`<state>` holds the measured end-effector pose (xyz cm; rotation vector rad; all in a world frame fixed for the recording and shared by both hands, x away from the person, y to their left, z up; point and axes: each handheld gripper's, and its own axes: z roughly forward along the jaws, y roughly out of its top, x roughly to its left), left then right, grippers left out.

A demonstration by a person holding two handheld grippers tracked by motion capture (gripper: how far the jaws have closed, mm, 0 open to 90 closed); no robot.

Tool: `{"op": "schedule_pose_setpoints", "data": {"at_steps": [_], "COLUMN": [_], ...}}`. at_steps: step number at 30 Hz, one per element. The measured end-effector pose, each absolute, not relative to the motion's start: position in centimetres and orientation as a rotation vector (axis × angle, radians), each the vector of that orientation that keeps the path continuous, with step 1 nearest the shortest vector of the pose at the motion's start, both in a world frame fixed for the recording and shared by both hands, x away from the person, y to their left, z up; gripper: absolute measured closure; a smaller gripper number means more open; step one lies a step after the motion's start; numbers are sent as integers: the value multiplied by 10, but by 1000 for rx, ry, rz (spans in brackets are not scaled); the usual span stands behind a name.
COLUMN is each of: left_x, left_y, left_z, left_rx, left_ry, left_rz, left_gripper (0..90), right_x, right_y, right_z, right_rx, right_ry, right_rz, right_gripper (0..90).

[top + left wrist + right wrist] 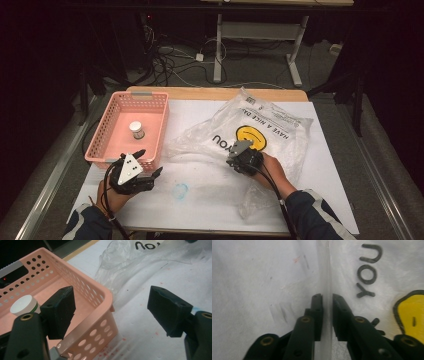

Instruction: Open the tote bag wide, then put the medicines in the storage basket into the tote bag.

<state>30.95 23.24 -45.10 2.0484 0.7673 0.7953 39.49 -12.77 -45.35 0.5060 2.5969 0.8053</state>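
- A pink perforated basket [107, 131] sits at the left of the white-covered table [210, 195], its long side running away from the person.
- Inside the basket stands a small jar with a white lid [136, 129], upright on the basket floor, apart from the walls; in the left gripper view the same jar [24, 305] shows behind the left-hand jaw.
- The left gripper [145, 165] hovers at the near right corner of the basket, its jaws spread wide and holding nothing.
- In the left gripper view that gripper [111, 312] straddles the basket's corner [105, 322]: one jaw is over the inside of the basket, the other over the bare table outside it.
- A clear plastic bag [280, 130] printed with a yellow smiley face and black lettering lies crumpled across the middle and right of the table, just beside the basket.
- The right gripper [235, 159] rests at the near edge of the bag, beside the word "YOU".
- In the right gripper view the right gripper [327, 300] has its jaws drawn narrow, pinching a raised fold of the clear plastic bag [324, 270] that stands up between them.
- A faint blue ring mark [181, 190] shows on the table cover between the two hands.
- Cables [180, 65] lie on the floor beyond the table's far edge.
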Motion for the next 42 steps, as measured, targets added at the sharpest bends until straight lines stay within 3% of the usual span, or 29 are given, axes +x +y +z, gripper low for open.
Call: {"op": "schedule_pose_setpoints", "data": {"at_steps": [10,31,42], "left_x": [314,346,399], "left_y": [240,273,271], "left_z": [-447,-413,-396], "left_rx": [2018,1953,2125], "left_ry": [796,983,1011], "left_rz": [808,804,757], "left_gripper": [218,217,217], "right_x": [388,386,386], "right_y": [-139,-148,-153], "right_z": [-425,-406,-386], "right_rx": [566,577,572], "right_ry": [2424,2343,2259], "right_rz": [957,1049,1106], "right_gripper": [900,900,900]}}
